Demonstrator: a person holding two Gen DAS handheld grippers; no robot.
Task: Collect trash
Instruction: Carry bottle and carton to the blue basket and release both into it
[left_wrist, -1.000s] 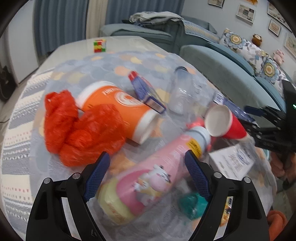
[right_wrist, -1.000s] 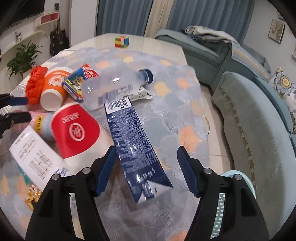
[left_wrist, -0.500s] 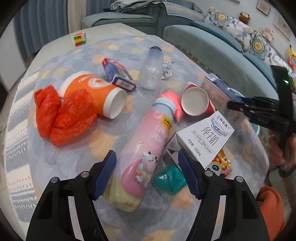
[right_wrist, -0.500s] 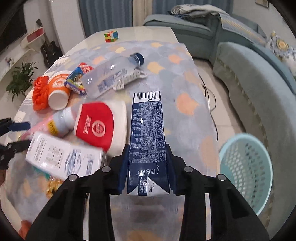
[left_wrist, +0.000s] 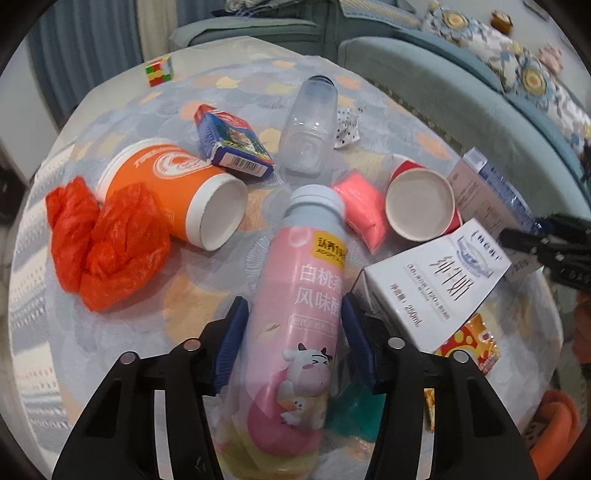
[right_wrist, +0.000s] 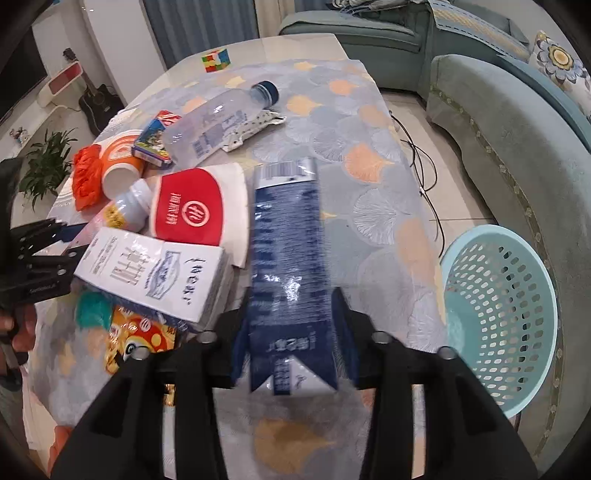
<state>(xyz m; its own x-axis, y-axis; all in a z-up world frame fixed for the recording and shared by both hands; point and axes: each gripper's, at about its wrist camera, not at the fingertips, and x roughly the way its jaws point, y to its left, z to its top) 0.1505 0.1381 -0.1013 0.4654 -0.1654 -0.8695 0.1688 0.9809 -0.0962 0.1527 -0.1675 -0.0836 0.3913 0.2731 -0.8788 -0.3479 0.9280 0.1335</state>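
My left gripper (left_wrist: 293, 325) is shut on a pink yogurt bottle (left_wrist: 299, 317) with a white cap and a cartoon cow, held above the table. My right gripper (right_wrist: 291, 332) is shut on a dark blue carton (right_wrist: 290, 258), lifted over the table. The same carton shows at the right edge of the left wrist view (left_wrist: 487, 192), with the right gripper (left_wrist: 546, 247) behind it. The left gripper shows at the left edge of the right wrist view (right_wrist: 40, 254). A light blue perforated trash basket (right_wrist: 498, 314) stands on the floor to the right of the table.
On the table lie an orange paper cup (left_wrist: 173, 188), red plastic bags (left_wrist: 103, 240), a red paper cup (left_wrist: 421, 199), a white milk carton (left_wrist: 436, 284), a clear bottle (left_wrist: 310, 125), a small blue box (left_wrist: 232, 144) and snack wrappers (left_wrist: 469, 343). A Rubik's cube (right_wrist: 216, 59) sits at the far edge. A sofa (right_wrist: 517, 122) stands to the right.
My left gripper has closed on the pink bottle and lifted it. My right gripper, closed on the blue carton half a second ago, has raised it a little.
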